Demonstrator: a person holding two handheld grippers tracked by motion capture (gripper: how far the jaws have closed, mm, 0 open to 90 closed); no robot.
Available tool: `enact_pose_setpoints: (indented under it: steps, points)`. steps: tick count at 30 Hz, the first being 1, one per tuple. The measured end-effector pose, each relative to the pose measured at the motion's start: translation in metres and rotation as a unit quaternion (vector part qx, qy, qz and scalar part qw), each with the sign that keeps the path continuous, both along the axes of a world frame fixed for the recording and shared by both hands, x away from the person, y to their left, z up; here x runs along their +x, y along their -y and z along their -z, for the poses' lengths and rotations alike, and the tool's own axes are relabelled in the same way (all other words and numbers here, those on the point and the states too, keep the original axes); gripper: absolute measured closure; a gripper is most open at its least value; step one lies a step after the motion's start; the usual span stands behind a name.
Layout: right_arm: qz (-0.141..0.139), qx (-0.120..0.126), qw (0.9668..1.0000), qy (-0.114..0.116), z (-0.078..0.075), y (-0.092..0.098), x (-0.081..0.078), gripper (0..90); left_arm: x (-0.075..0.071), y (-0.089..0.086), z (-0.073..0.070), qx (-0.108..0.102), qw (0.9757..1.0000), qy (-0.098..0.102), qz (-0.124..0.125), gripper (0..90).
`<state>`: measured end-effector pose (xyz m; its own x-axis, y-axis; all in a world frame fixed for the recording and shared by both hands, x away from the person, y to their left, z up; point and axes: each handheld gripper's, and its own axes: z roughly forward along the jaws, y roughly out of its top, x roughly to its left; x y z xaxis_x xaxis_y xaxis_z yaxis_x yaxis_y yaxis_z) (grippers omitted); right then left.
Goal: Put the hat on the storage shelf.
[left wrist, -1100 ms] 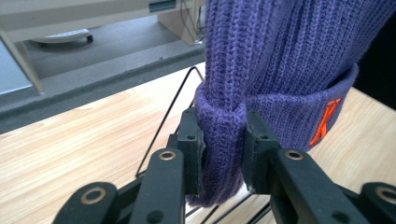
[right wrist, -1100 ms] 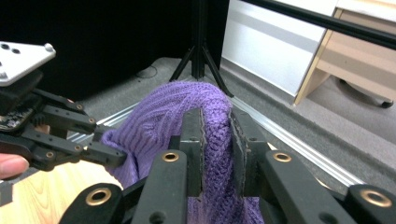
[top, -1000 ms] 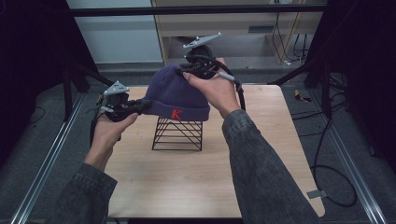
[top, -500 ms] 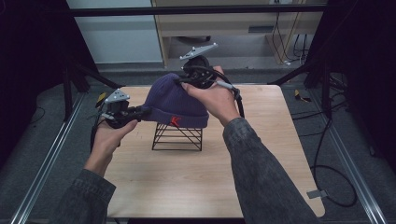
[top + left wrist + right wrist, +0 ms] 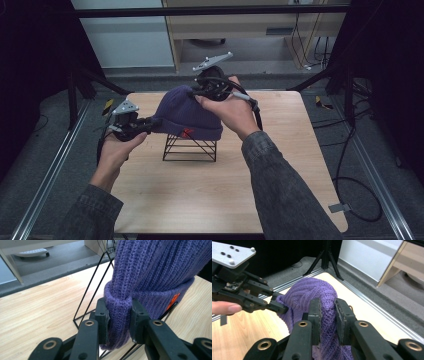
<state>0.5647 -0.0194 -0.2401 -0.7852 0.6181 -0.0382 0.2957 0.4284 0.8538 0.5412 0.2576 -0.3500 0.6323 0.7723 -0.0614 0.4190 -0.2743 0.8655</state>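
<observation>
Beanie purple knit, draped over black wire stand mid-table, stretched between both grippers, probably to seat it square on the frame. Left gripper nearer, jaws clamped on folded cuff edge, pulling sideways and low. Right gripper farther back, jaws pinching a fold of the crown from above, likely steadying. Orange tag facing front.

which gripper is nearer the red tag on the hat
Left. The left gripper pinches the purple hat at its cuff, near the red tag; the right gripper pinches the crown, higher and farther away.
</observation>
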Motion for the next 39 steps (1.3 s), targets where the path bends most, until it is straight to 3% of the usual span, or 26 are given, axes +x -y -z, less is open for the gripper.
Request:
enact_pose_setpoints:
  steps: [9,23,39]
  points:
    - [-0.009,-0.015,0.9998,-0.013,0.016,-0.004,-0.005,76.1,-0.002,-0.003,0.019,-0.006,0.9999,-0.011,-0.001,71.6]
    - [-0.013,-0.022,0.9995,-0.018,0.024,-0.007,-0.007,76.1,-0.003,-0.005,0.028,-0.012,0.9998,-0.013,-0.009,71.5]
    - [-0.014,-0.032,0.9986,-0.039,0.046,-0.008,-0.008,75.9,-0.004,-0.005,0.047,0.000,0.9997,-0.024,-0.011,71.1]
